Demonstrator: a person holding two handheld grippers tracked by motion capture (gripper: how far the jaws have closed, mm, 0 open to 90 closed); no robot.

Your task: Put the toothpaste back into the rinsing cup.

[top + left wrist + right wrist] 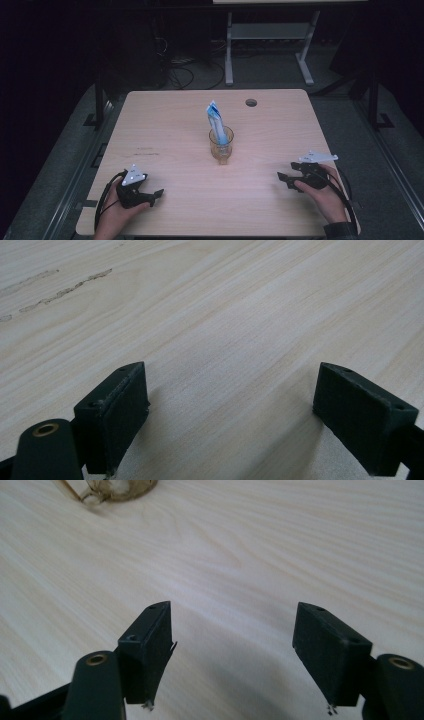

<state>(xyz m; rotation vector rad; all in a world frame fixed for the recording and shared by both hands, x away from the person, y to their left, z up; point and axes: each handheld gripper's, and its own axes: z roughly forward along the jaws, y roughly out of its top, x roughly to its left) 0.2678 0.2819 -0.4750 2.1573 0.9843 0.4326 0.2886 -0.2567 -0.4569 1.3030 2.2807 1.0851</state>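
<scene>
At the middle of the pale wooden table (170, 150) stands a small clear amber-tinted drinking glass (221, 145), upright, with a blue-and-white plastic packet (215, 120) set on end inside it. The packet is long and narrow; its upper half rises above the rim and leans slightly toward the table's far left. In the right gripper view, the glass base (116, 487) shows at the top edge, well apart from the jaws. Both tools sit near the table's front edge, far from the glass on either side. The left gripper (231, 405) has its black jaws spread wide over bare wood, with nothing between them. The right gripper (232, 640) is likewise spread apart and empty.
</scene>
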